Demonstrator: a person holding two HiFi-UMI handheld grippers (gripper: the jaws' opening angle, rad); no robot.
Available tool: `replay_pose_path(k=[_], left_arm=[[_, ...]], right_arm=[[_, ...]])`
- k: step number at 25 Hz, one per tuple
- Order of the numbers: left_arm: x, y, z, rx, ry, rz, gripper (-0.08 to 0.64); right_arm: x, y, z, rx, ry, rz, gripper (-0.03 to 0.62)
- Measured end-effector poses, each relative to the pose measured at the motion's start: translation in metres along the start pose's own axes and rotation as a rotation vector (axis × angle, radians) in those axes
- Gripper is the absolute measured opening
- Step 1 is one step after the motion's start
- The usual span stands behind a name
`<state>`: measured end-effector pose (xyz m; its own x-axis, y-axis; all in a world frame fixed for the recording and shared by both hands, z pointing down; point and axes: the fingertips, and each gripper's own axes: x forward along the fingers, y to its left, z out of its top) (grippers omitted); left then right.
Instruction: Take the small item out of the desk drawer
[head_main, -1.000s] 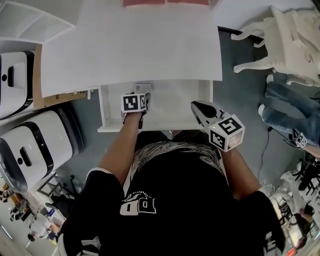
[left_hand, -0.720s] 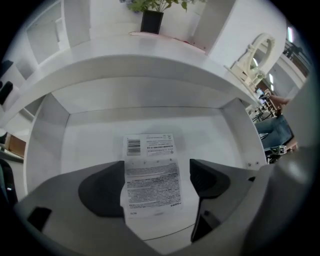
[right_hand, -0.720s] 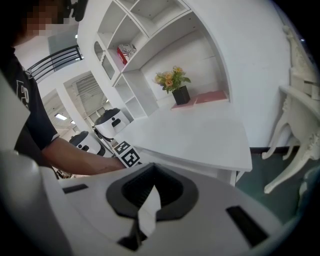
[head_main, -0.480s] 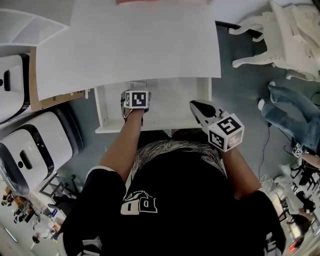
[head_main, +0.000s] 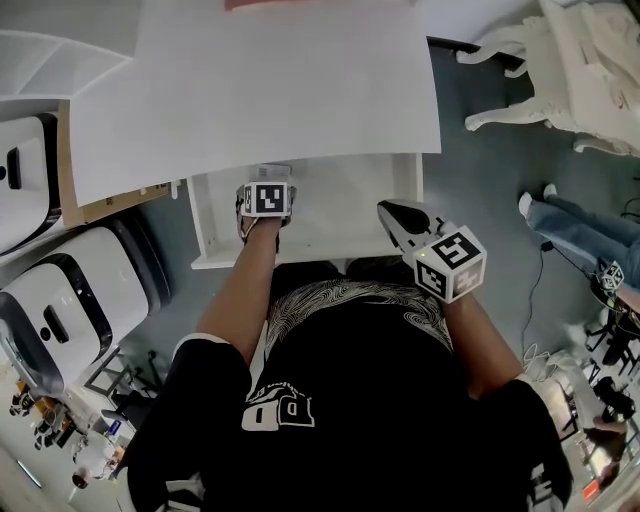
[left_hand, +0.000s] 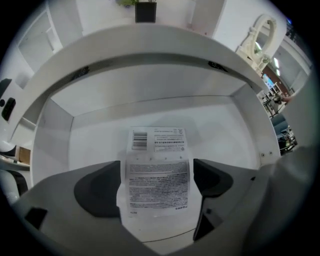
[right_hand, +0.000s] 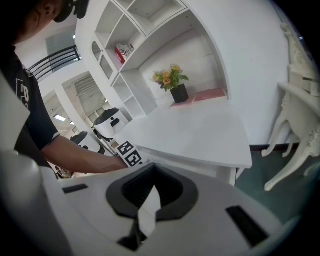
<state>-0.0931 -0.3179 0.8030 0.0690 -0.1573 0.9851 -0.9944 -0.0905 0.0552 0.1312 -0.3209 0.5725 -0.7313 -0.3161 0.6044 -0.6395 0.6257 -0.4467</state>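
Note:
The white desk's drawer (head_main: 210, 220) stands pulled open in front of me. A small white packet with a printed label (left_hand: 159, 167) lies flat on the drawer floor; in the head view only its far edge (head_main: 270, 171) shows past the marker cube. My left gripper (left_hand: 157, 177) (head_main: 267, 196) points straight down over it. Its jaws have just been opening and stand wide on either side of the packet, open and not pressing it. My right gripper (head_main: 398, 217) hovers at the drawer's right front corner, its dark jaws (right_hand: 150, 200) closed together and holding nothing.
The white desk top (head_main: 260, 80) overhangs the back of the drawer. Two white floor machines (head_main: 60, 300) (head_main: 20, 180) stand at the left beside a cardboard sheet (head_main: 110, 198). An ornate white chair (head_main: 570, 70) and a person's legs (head_main: 585, 235) are at the right.
My left gripper has sunk into the drawer and squared up over the packet, its marker cube now facing straight up. The right gripper has stayed in place.

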Motion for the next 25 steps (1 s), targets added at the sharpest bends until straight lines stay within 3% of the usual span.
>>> replay_pose_path(k=[4, 12, 18, 25], left_arm=[[0.011, -0.003, -0.006, -0.046, 0.019, -0.023, 0.439], [0.011, -0.001, -0.006, -0.036, -0.001, -0.014, 0.439], [0.005, -0.002, -0.013, -0.027, 0.035, -0.036, 0.436], [-0.017, -0.002, -0.014, 0.080, 0.016, -0.074, 0.436]], right_arm=[[-0.001, -0.001, -0.003, 0.001, 0.008, -0.004, 0.009], [-0.004, -0.003, -0.007, 0.019, 0.012, -0.027, 0.009], [-0.002, 0.005, 0.007, 0.010, -0.013, -0.028, 0.008], [-0.003, 0.024, 0.022, -0.019, -0.058, -0.047, 0.009]])
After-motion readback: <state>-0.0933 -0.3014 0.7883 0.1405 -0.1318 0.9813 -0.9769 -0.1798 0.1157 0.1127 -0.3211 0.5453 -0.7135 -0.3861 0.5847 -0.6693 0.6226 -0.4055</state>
